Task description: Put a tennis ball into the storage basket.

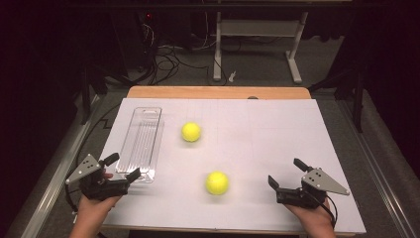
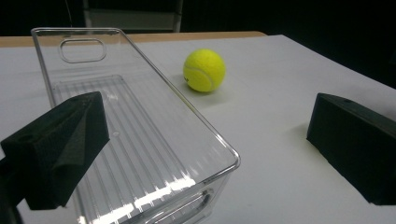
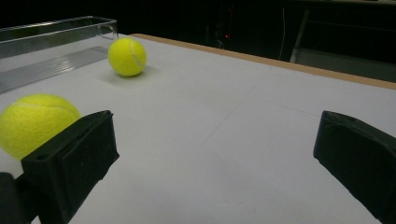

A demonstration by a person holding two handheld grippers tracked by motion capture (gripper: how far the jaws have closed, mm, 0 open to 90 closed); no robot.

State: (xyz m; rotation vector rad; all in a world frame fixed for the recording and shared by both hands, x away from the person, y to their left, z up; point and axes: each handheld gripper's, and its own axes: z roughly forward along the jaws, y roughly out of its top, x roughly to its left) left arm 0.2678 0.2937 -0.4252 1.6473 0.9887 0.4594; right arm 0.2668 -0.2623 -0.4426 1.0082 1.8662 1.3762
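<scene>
Two yellow tennis balls lie on the white sheet: the far ball (image 1: 191, 132) (image 2: 204, 70) (image 3: 127, 56) just right of a clear empty plastic tray (image 1: 142, 141) (image 2: 140, 140) (image 3: 46, 39), the near ball (image 1: 217, 182) (image 3: 35, 121) towards the front centre. My left gripper (image 1: 124, 166) (image 2: 208, 126) is open at the tray's near end, jaws either side of its right corner. At the front right my right gripper (image 1: 285, 172) (image 3: 215, 140) is open too, nothing between its jaws, with the near ball just beyond its left jaw.
The white sheet (image 1: 277, 129) covers a wooden table whose far edge (image 1: 218, 91) shows. Beyond it stand a white desk frame (image 1: 257, 44) and loose cables (image 1: 168, 59) on the floor. Bare sheet lies between the two grippers and at the right.
</scene>
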